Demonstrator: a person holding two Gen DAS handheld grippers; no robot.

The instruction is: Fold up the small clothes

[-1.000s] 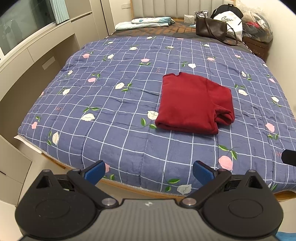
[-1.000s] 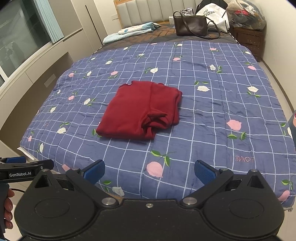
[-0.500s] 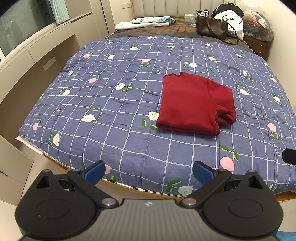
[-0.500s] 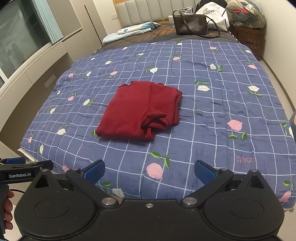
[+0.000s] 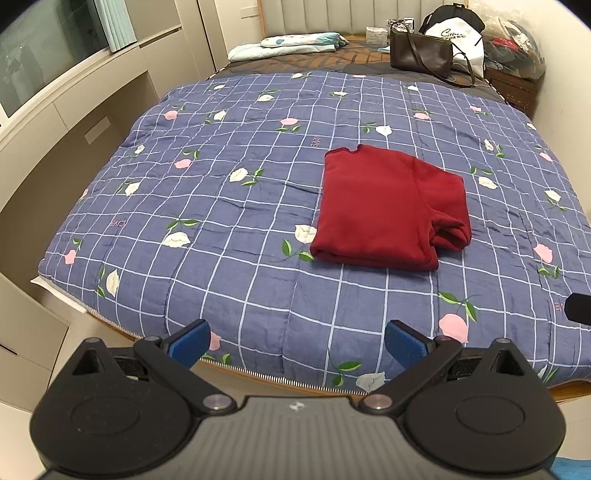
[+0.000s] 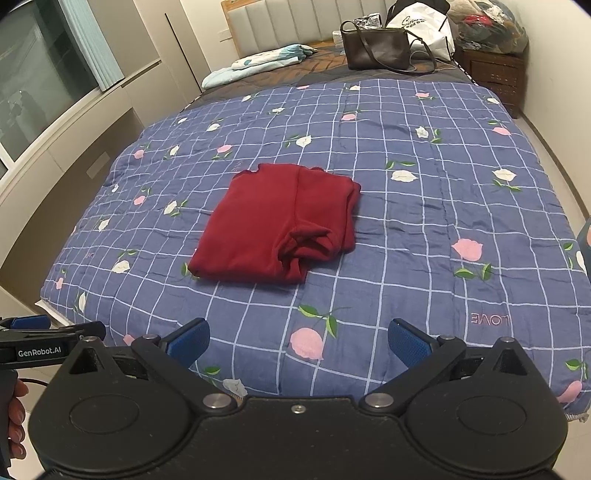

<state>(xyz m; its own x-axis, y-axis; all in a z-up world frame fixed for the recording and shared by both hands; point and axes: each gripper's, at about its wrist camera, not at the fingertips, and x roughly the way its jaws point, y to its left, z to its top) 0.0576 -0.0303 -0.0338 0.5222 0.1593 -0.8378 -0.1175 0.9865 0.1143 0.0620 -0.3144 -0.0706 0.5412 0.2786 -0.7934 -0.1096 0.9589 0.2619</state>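
A wide bed fills both views, covered by a blue quilted bedspread point(image 5: 229, 229) with a white grid and pink and white flowers. Its near edge is hidden behind the gripper bodies, and its far end gives way to a dark brown sheet. Back there a dark brown leather shoulder bag point(image 6: 376, 48) stands upright before a white drawstring bag point(image 6: 421, 22), and a pale blue folded blanket point(image 5: 295, 42) lies beside them. A clear plastic sack of clothes point(image 5: 513, 48) is too blurred to sort out.

The dark red knit garment point(image 5: 373, 206) lies folded on the quilt, nearer the foot than the head. It forms a rough rectangle, its long axis running from foot to head, with the notched neckline at the far end. A bunched sleeve roll sits at its near right corner. What lies under the top layer cannot be seen.

The left gripper point(image 5: 295, 341) hangs off the foot of the bed, blue pads spread wide and empty. The right gripper point(image 6: 297, 341) is likewise spread wide and empty, well apart from the garment. A hand point(image 6: 14, 417) is cut off at the frame's left edge.
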